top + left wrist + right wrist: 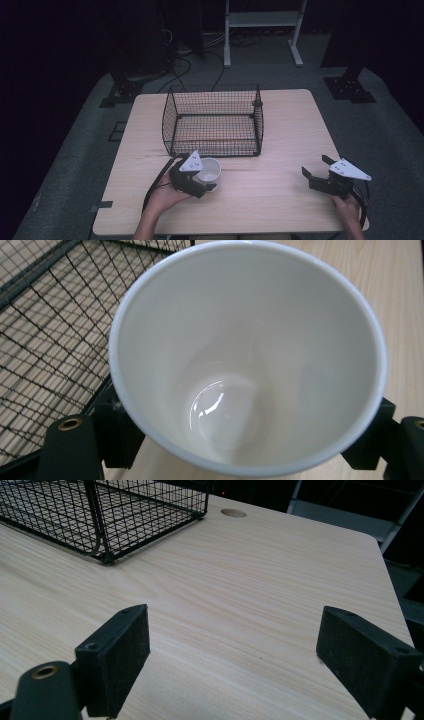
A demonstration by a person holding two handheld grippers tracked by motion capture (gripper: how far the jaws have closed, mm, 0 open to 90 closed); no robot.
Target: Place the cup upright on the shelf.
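White cup (250,360), empty inside in the left gripper view, is clamped by the left gripper (192,176) fingers; right gripper (320,175) fingers gape.

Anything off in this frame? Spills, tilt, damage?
Nothing stands out. The white cup is empty and clean inside, clamped in the left gripper just in front of the wire basket. The basket sits square on the table. The right gripper is open over bare wood.
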